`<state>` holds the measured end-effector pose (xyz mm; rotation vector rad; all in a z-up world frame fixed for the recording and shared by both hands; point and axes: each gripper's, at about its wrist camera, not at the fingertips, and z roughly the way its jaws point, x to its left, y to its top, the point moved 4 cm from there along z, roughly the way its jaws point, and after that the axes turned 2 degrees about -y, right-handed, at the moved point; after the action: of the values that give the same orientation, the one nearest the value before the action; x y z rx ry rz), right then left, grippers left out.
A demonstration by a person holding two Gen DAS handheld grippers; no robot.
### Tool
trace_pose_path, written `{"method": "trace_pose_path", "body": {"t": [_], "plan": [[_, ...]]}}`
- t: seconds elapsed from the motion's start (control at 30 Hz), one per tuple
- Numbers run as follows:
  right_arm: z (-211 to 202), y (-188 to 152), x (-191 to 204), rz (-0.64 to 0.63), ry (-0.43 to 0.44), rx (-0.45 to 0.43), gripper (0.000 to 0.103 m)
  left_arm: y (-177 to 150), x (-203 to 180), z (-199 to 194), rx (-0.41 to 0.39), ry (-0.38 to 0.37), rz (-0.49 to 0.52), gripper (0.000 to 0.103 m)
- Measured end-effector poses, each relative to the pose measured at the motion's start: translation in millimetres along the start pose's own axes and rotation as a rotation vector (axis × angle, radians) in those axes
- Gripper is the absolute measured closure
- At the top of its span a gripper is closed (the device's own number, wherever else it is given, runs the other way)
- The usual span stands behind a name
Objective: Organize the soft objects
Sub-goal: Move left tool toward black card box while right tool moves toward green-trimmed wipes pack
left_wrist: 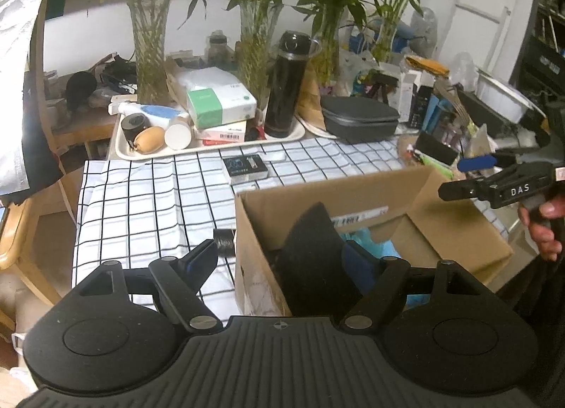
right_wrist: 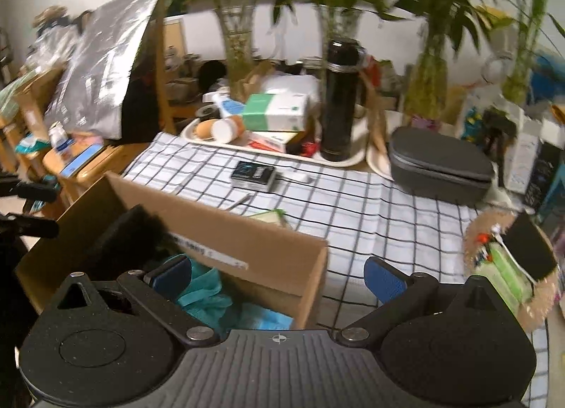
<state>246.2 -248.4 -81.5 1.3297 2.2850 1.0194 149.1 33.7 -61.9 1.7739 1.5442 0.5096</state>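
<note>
Cardboard box [left_wrist: 353, 203] sits open on a tabletop [left_wrist: 141, 196] covered by a white cloth with a black grid. Inside the box, a black sponge [left_wrist: 314, 252] stands upright and tilted toward the left wall, and a crumpled teal cloth [right_wrist: 204, 291] lies on the floor of the box beside it.

Seen from the left wrist camera, the left claw [left_wrist: 282, 259] hovers over the near left corner of the box with its blue-padded fingers spread wide apart and nothing between them; its left finger hangs outside the box wall, its right finger over the interior, next to the sponge. At the right edge of that view, the right claw [left_wrist: 469, 178] is held by a hand [left_wrist: 543, 228] above the far right side of the box.

From the right wrist camera, the right claw [right_wrist: 279, 277] is also spread wide and holds nothing. Its left finger sits over the teal cloth, its right finger over the checked cloth outside the box.

Behind the box lie a small dark packet [left_wrist: 245, 168], a tray [left_wrist: 148, 152] of clutter with a white and green tissue pack [left_wrist: 219, 101], a tall black flask [left_wrist: 286, 85], a grey zip case [left_wrist: 360, 118] and glass vases of bamboo [left_wrist: 150, 41]. To the right of the box, a round straw-coloured mat [right_wrist: 508, 267] carries a green item and a black pad; details are blurred
</note>
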Motion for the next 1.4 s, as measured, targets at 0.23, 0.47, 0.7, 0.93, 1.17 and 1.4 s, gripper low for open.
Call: {"method": "trace_pose_path", "body": {"t": [0.23, 0.47, 0.7, 0.93, 1.17, 1.4], "plan": [[8.5, 2.2, -21.3, 0.112, -0.059, 0.007, 0.0, 14.7, 3.6, 11.5, -0.024, -0.017, -0.012, 0.026], [19.0, 9.1, -33.3, 0.178, -0.096, 0.006, 0.0, 32.2, 4.6, 32.2, -0.033, -0.012, 0.01, 0.026], [24.7, 21.5, -46.4, 0.227, -0.127, -0.038, 0.0, 40.9, 8.4, 54.7, -0.034, 0.004, 0.069, 0.026], [27.7, 28.2, -53.2, 0.261, -0.056, -0.054, 0.0, 48.4, 19.1, 77.1, -0.039, -0.026, 0.066, 0.026], [34.8, 35.9, -59.1, 0.219, -0.098, -0.066, 0.0, 55.4, 33.9, 99.5, -0.05, -0.062, 0.064, 0.026], [45.0, 41.5, -69.3, 0.206, -0.13, -0.068, 0.0, 64.0, 53.6, 122.6, -0.064, -0.068, 0.033, 0.026]]}}
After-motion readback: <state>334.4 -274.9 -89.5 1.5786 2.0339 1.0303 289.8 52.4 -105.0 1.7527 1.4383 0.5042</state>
